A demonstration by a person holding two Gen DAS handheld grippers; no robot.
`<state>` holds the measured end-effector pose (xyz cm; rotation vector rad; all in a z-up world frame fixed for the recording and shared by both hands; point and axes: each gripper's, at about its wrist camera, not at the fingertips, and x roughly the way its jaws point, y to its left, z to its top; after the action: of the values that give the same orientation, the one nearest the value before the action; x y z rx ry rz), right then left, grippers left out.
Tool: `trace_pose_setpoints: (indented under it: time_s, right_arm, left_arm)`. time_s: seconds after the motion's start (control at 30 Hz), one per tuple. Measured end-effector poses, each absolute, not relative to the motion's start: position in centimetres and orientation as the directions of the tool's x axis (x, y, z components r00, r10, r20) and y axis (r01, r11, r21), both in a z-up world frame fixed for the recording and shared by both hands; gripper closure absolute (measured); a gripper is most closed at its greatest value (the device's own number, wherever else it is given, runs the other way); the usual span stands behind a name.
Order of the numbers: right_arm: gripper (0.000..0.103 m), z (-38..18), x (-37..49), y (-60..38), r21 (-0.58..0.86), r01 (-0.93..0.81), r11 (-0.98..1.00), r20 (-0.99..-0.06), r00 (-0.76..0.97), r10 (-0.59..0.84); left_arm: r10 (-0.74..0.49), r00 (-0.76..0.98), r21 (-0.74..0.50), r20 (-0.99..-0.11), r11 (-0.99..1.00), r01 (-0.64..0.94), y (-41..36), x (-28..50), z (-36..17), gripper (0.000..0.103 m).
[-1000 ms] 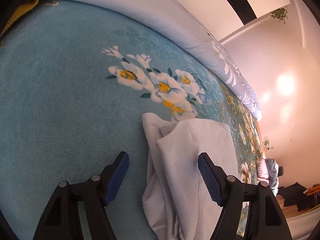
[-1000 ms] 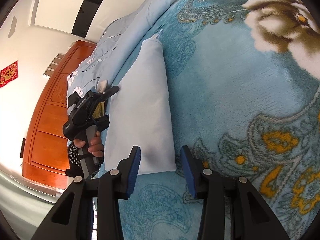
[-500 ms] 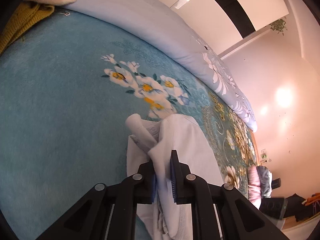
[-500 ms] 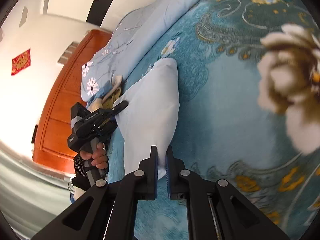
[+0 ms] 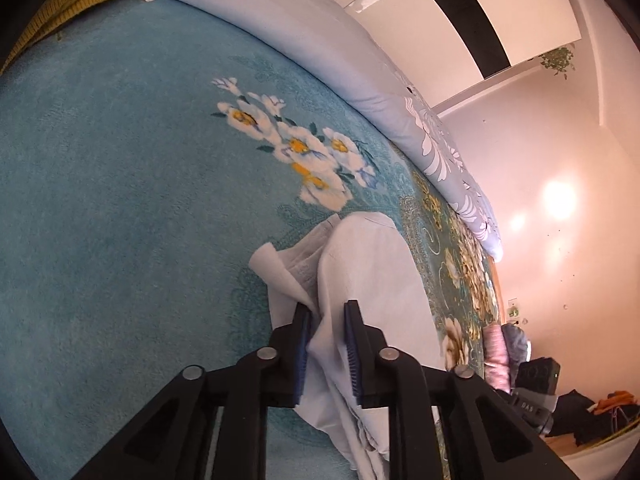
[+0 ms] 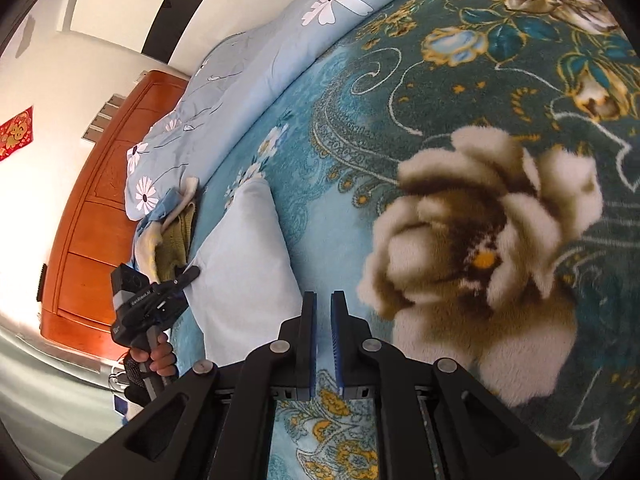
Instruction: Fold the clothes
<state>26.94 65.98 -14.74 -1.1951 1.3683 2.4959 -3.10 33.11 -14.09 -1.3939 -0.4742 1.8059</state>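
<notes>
A pale grey-white garment, folded long, lies on a teal floral blanket. My left gripper is shut on its near end, with cloth bunched between the blue pads. In the right wrist view the same garment stretches away to the left, and the left gripper shows at its far end in a gloved hand. My right gripper has its jaws nearly closed with a narrow gap between them. The garment's edge lies just left of its left finger, and no cloth shows between the pads.
A rolled light-blue floral duvet runs along the far side of the bed. A mustard knit and other clothes are piled near the wooden headboard. More clothes lie on the floor beyond the bed's foot.
Both grippers closed from wide open onto the garment's ends. Since then the right gripper has swung right over the blanket, and cloth no longer shows between its pads.
</notes>
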Motion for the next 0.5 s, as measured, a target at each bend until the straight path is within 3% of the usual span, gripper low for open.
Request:
trace_pose_setpoints:
  time_s: [0.07, 0.1, 0.13, 0.17, 0.37, 0.5]
  right_arm:
    - [0.088, -15.1, 27.7, 63.9, 0.705, -0.4, -0.586, -0.641, -0.714, -0.284]
    - [0.081, -15.5, 28.0, 62.9, 0.716, -0.413, -0.563, -0.634, -0.721, -0.278]
    - [0.065, -15.9, 28.3, 61.9, 0.729, -0.427, -0.535, -0.627, -0.731, -0.271]
    - [0.058, -16.3, 28.6, 60.9, 0.741, -0.441, -0.506, -0.62, -0.74, -0.263]
    - [0.058, -18.1, 28.4, 56.5, 0.783, -0.488, -0.385, -0.593, -0.772, -0.227]
    - [0.06, -18.5, 29.0, 55.0, 0.778, -0.541, -0.321, -0.599, -0.792, -0.118]
  left_arm:
    - [0.773, -0.1, -0.694, -0.627, -0.612, -0.378, 33.0, -3.8, -13.3, 0.041]
    - [0.773, -0.1, -0.688, -0.626, -0.608, -0.396, 33.4, -4.3, -12.9, 0.039]
    - [0.771, -0.091, -0.677, -0.631, -0.604, -0.42, 34.0, -4.8, -12.4, 0.035]
    - [0.763, -0.075, -0.661, -0.642, -0.6, -0.451, 34.9, -5.2, -12.1, 0.032]
    - [0.682, 0.053, -0.577, -0.73, -0.572, -0.583, 40.3, -7.5, -13.2, 0.032]
    - [0.671, 0.169, -0.606, -0.722, -0.495, -0.622, 42.2, -8.1, -14.5, 0.032]
